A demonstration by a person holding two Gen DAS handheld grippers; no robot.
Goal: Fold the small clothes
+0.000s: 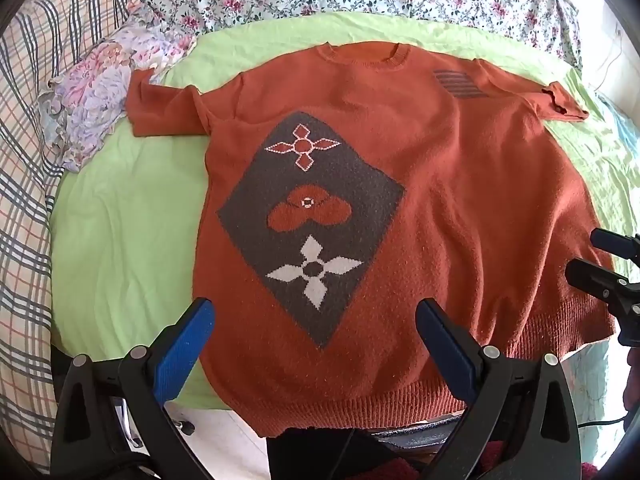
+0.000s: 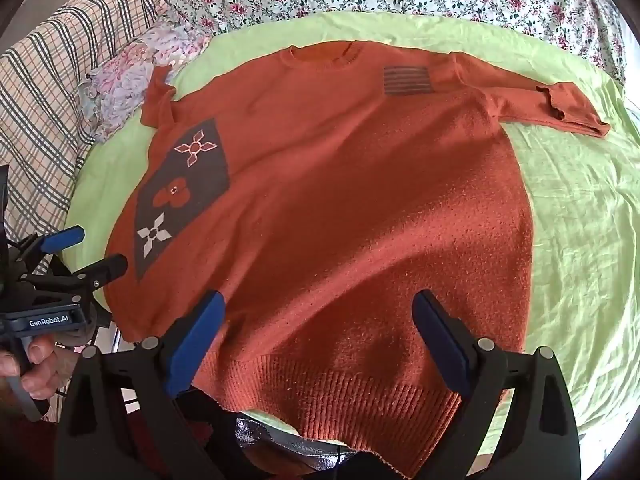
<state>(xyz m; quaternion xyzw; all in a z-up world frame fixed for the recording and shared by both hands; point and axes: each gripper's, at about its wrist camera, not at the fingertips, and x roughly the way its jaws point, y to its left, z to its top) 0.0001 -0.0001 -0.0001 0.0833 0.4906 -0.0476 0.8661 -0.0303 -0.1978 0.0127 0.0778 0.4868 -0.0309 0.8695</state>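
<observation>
Green sheet [image 1: 120, 220] under flat orange sweater [image 1: 440, 160]

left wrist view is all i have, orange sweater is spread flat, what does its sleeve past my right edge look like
Observer: The right wrist view shows that sleeve stretched out flat on the green sheet, cuff end slightly curled.
Operator: is the right gripper holding anything
Observer: No, the right gripper is open above the sweater near its ribbed hem, nothing between its fingers.
Operator: can you see who holds my gripper
Observer: Yes, a hand grips the left gripper handle at that view's left edge.
</observation>
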